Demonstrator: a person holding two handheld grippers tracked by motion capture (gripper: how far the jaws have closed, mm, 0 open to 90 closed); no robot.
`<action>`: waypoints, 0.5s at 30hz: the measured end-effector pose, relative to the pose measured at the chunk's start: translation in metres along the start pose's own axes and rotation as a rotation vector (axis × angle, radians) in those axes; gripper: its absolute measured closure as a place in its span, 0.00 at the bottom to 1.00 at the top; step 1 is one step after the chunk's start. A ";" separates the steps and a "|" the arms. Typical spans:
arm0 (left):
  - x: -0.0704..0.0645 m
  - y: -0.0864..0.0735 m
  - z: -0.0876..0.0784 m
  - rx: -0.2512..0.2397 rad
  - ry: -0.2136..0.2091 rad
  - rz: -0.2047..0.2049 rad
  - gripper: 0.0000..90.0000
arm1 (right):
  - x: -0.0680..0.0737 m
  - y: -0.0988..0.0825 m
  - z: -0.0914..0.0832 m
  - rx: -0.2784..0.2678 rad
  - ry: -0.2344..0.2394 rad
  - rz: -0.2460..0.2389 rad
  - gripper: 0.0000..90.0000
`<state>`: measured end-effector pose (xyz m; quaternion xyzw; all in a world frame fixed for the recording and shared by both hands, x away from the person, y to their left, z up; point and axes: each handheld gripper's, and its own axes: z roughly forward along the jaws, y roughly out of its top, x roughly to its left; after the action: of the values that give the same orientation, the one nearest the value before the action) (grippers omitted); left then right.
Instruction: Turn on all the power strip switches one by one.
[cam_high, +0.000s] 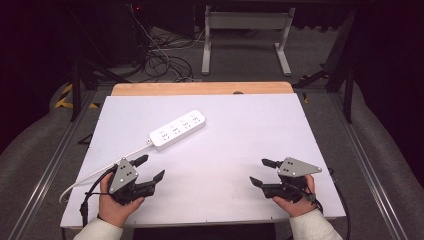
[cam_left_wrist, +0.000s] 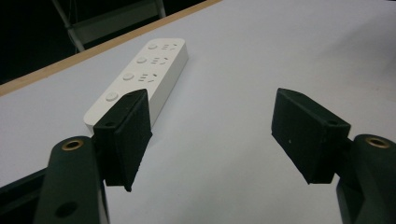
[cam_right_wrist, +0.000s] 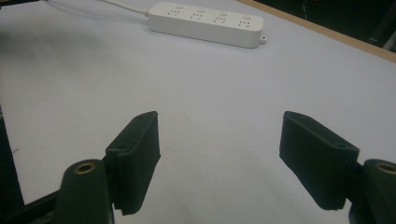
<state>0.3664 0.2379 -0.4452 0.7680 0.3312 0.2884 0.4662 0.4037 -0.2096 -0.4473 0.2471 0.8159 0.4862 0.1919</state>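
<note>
A white power strip (cam_high: 178, 130) lies at a slant on the white table top (cam_high: 240, 130), left of the middle, its white cable (cam_high: 107, 167) running off toward the front left. My left gripper (cam_high: 151, 167) sits near the front left, a little short of the strip, open and holding nothing. In the left gripper view the strip (cam_left_wrist: 140, 77) lies just beyond the left pad (cam_left_wrist: 128, 135). My right gripper (cam_high: 260, 172) rests at the front right, open and holding nothing. From the right gripper view the strip (cam_right_wrist: 208, 21) is far ahead.
A wooden edge (cam_high: 200, 88) borders the table's far side. Beyond it stand a white frame (cam_high: 245, 30) and tangled cables (cam_high: 160, 55) on the floor. Metal rails (cam_high: 50, 160) run along both sides of the table.
</note>
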 end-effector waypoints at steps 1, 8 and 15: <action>0.000 0.000 0.000 0.001 0.001 0.000 0.32 | 0.000 0.000 0.000 0.000 0.001 -0.001 0.33; 0.000 0.001 0.000 -0.002 0.003 -0.002 0.31 | 0.001 0.000 0.000 -0.005 0.010 -0.001 0.35; 0.000 0.003 0.000 0.013 0.012 0.031 0.34 | 0.004 0.001 0.000 -0.001 0.019 -0.006 0.34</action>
<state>0.3671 0.2364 -0.4427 0.7742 0.3240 0.2980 0.4548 0.4011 -0.2069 -0.4469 0.2400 0.8182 0.4882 0.1858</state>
